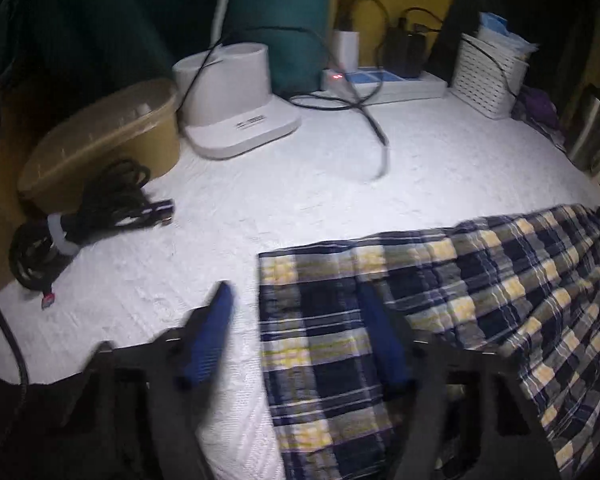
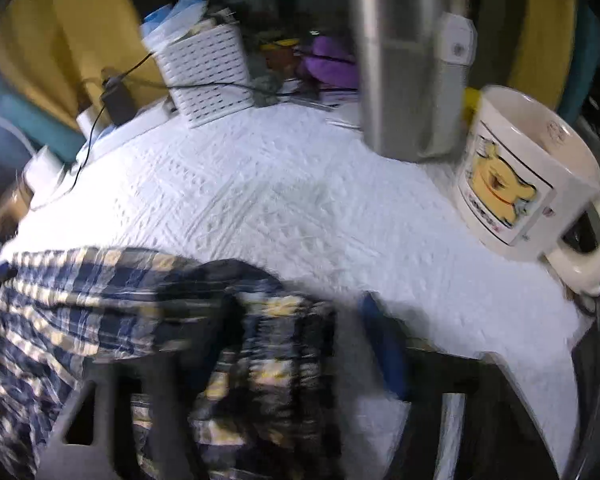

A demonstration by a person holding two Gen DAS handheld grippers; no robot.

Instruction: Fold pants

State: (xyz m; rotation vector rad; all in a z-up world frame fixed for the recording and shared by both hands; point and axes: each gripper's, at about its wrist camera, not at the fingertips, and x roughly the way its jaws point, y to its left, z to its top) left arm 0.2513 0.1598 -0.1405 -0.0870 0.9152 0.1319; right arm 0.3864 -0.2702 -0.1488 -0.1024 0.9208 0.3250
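White embossed cloth covers the tabletop (image 1: 320,200), which is crowded round its edges: a coiled black cable (image 1: 80,220), a tan oval box (image 1: 108,140) and a white dock (image 1: 236,108) on one side, a power strip (image 1: 384,84) and a white slatted basket (image 1: 488,76) at the back, and a steel tumbler (image 2: 404,60) and a printed mug (image 2: 528,176) on the other.

The plaid pants (image 1: 440,312) lie flat across the near part of the cloth, their navy, grey and yellow checks running from the left wrist view over into the right wrist view. Their long axis seems to run side to side between the two grippers, with one straight end toward the coiled cable; waistband and hems cannot be told apart.

The left gripper (image 1: 296,340) hangs over that straight end with its blue fingers (image 1: 216,336) apart, one over bare cloth and the other over the fabric, so the edge sits between them unpinched. The right gripper (image 2: 300,340) is badly blurred; bunched plaid lies between its fingers, but whether they are pressing on it cannot be told.

Thin woven cotton like this looks light, limp and quick to wrinkle, with no stiffness to carry a fold. Corners or the doubled hem edges would likely give the surest hold, one at each end, so the cloth can be lifted taut and laid over without sagging in the middle.
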